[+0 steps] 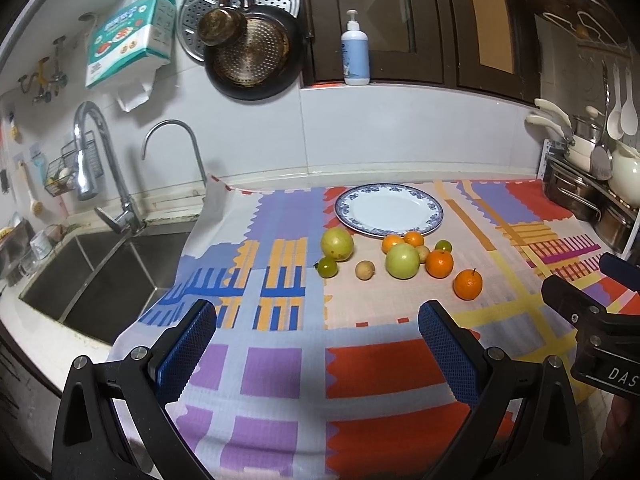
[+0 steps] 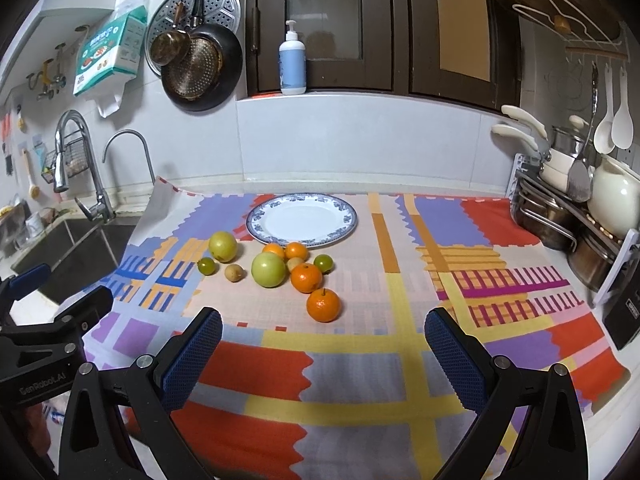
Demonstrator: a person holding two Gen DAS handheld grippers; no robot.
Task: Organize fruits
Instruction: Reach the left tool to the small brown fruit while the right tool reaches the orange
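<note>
On the patterned cloth [image 1: 280, 360] covering the counter, the fruit lies in a loose cluster just in front of a blue-rimmed plate [image 1: 389, 194], which holds nothing. From the left of the cluster: a large yellow-green fruit [image 1: 337, 243], a small green one [image 1: 327, 267] just beside it, a small pale yellow one [image 1: 365, 269], a second large green fruit [image 1: 402, 260], two small oranges [image 1: 402, 241] behind it at the plate's edge, a larger orange [image 1: 439, 263] and, nearest the right side and a little apart, an orange with a stem [image 1: 467, 284].

The left gripper [image 1: 318, 322] hovers over the near cloth with its blue-padded fingers [image 1: 188, 356] spread wide, nothing between them. The left wrist view takes in more of the sink [image 1: 92, 276] and its two taps at far left, and catches the right gripper's black body at its right edge.

The right gripper [image 2: 323, 330] likewise stands wide apart and holds nothing; the stemmed orange [image 2: 323, 305] sits just ahead of it, nearer its left finger. This view shows more of the dish rack [image 2: 560, 216] with pots and a cream kettle [image 2: 616, 196] at far right, a small green fruit [image 2: 323, 263] beside the oranges, and the left gripper's body at its left edge. A pump bottle [image 2: 293, 66] stands on the sill behind.
</note>
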